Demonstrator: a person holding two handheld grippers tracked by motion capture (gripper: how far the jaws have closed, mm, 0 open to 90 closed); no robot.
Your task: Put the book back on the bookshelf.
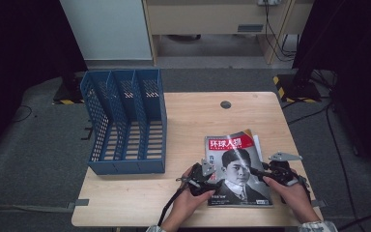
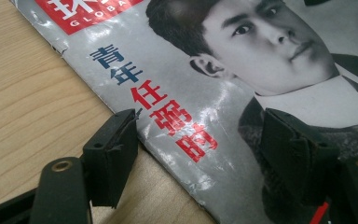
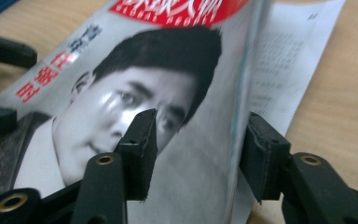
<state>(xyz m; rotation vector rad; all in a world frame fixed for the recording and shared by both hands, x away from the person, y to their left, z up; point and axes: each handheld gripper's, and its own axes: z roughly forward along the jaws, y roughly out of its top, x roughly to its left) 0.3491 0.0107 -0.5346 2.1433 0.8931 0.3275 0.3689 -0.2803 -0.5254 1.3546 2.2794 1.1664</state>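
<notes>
A glossy magazine (image 1: 236, 169) lies flat near the tabletop's (image 1: 183, 203) front right corner, its long axis running from the front edge toward the back edge, spine to the left and open page edge to the right. The left gripper (image 1: 211, 180) meets it at the spine side near the lower left corner; the right gripper (image 1: 257, 170) comes in from the open side, and both are equally close.

In the left gripper view the fingers (image 2: 114, 149) stand apart and straddle the spine edge, one over bare wood, the other over the cover, neither pressing. In the right gripper view the right gripper's (image 3: 196, 154) fingers (image 3: 140, 149) also stand apart, one over the cover's face, the other beyond the fore-edge; that edge bows up off the tabletop between them, but no pad visibly pinches it.

The lift likely turns on that raised right edge, which sits directly between the right fingers.

The cover is grey and shiny, with a black-and-white portrait, a red masthead band in white characters, and red and blue characters down the left side; its spine edge is scuffed. A white printed sheet (image 3: 284, 60) pokes out beneath it on the right.

A blue slotted file rack (image 1: 125, 123) stands well apart, at the tabletop's left edge.
</notes>
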